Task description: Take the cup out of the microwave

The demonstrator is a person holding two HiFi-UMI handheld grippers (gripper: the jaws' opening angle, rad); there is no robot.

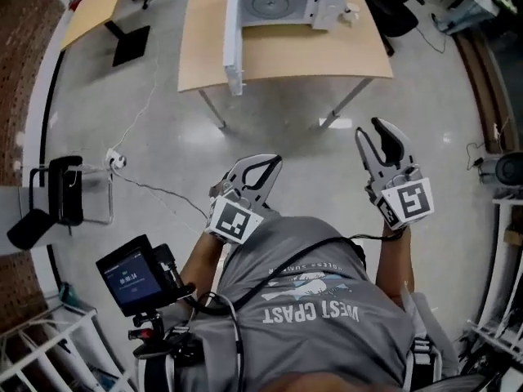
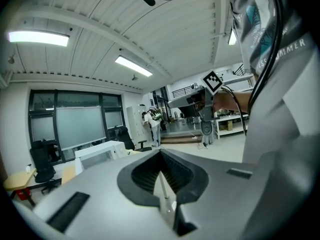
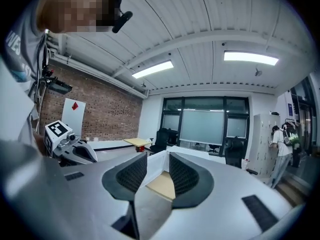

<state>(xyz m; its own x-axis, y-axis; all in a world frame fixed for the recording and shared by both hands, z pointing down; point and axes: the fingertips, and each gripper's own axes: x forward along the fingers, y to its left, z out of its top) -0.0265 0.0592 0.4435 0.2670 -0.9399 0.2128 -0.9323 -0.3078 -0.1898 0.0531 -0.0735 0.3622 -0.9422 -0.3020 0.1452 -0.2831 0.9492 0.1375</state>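
The white microwave (image 1: 282, 2) stands on the wooden table (image 1: 286, 55) far ahead, its door (image 1: 234, 47) swung open to the left. Only the round turntable (image 1: 268, 5) shows inside; I see no cup in it. A small white object (image 1: 349, 11) sits at the microwave's right side; whether it is the cup I cannot tell. Both grippers are held near the person's chest, well short of the table. My left gripper (image 1: 272, 163) (image 2: 161, 156) is shut and holds nothing. The right gripper (image 1: 377, 133) (image 3: 152, 161) is open and holds nothing, with the table (image 3: 162, 184) seen through its gap.
Bare grey floor lies between the person and the table. A cable and floor socket (image 1: 116, 162) lie at the left, near a black chair (image 1: 57, 194). A second table (image 1: 94, 11) stands far left. Office chairs (image 1: 392, 11) and shelving (image 1: 502, 219) are at the right.
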